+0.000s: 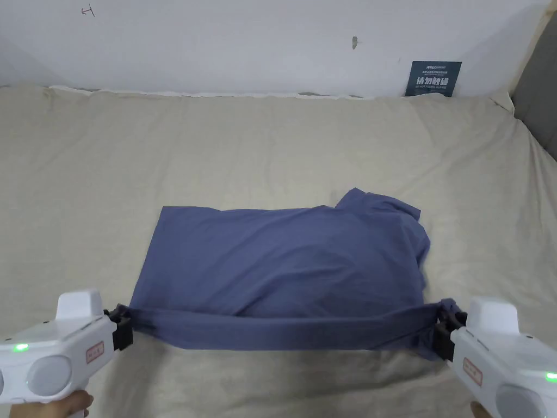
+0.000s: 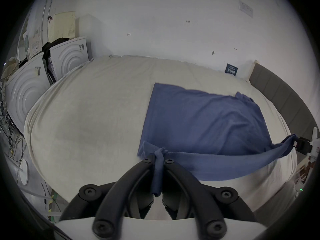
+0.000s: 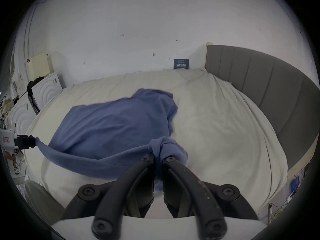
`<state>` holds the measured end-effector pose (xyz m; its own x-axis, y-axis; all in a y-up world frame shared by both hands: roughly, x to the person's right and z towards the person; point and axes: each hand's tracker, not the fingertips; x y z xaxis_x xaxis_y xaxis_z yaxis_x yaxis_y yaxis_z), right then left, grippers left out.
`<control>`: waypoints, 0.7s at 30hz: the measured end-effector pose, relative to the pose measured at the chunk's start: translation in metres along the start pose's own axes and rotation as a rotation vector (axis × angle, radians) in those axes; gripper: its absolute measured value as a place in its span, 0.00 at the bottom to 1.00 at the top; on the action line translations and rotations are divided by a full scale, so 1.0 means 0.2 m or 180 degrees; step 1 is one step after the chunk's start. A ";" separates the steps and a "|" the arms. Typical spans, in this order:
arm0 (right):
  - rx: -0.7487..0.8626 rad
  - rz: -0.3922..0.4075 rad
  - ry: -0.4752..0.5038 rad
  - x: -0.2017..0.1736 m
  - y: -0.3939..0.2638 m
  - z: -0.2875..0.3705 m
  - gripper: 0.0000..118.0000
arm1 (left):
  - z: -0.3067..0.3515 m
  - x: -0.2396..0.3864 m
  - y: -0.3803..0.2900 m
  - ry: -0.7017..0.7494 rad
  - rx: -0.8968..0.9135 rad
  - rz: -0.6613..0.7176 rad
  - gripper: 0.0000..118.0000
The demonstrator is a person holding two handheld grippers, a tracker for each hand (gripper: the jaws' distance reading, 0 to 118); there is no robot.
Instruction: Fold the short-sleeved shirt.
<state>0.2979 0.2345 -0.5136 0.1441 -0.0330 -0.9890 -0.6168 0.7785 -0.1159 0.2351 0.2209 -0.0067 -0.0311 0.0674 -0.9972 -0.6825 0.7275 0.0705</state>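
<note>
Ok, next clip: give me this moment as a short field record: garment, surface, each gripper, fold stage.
garment: blue short-sleeved shirt, partly folded
surface: bed with beige sheet
left gripper: shut on the shirt's near edge, left end
right gripper: shut on the near edge, right end
near edge: lifted and stretched taut between the grippers
far part: lying on the sheet
fold stage: not finished

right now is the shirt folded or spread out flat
Partly folded. The shirt lies doubled on the bed, its near edge pulled taut between the left gripper and right gripper.
</note>
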 end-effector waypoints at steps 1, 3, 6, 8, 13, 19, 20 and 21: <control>0.0018 -0.0013 -0.0004 0.00 0.04 -0.04 0.09 | -0.04 0.00 0.05 0.0018 0.0034 0.0016 0.06; 0.0019 -0.0034 -0.0023 -0.02 0.11 -0.13 0.09 | -0.11 0.01 0.13 0.0031 0.0067 0.0038 0.06; -0.0093 -0.0100 -0.0047 -0.02 0.18 -0.30 0.09 | -0.26 0.05 0.23 0.0064 0.0023 0.0026 0.06; -0.0192 -0.0120 -0.0087 -0.03 0.22 -0.42 0.09 | -0.39 0.06 0.27 0.0090 -0.0090 0.0049 0.06; -0.0582 -0.0201 -0.0120 -0.02 0.25 -0.73 0.09 | -0.70 0.08 0.30 0.0214 -0.0497 -0.0115 0.06; -0.0998 -0.0209 -0.0251 0.00 0.18 -1.00 0.09 | -0.84 0.12 0.29 0.0281 -0.0786 -0.0151 0.06; -0.0954 -0.0191 -0.0255 0.00 0.17 -1.00 0.09 | -0.83 0.12 0.30 0.0284 -0.0781 -0.0140 0.06; -0.0908 -0.0131 -0.0292 -0.02 0.18 -0.99 0.10 | -0.81 0.12 0.31 0.0283 -0.0791 -0.0145 0.06</control>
<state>0.1226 0.1391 -0.5323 0.2347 0.0061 -0.9721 -0.7997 0.5698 -0.1895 0.0738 0.1562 -0.0299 -0.0529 -0.0299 -0.9982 -0.8426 0.5377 0.0285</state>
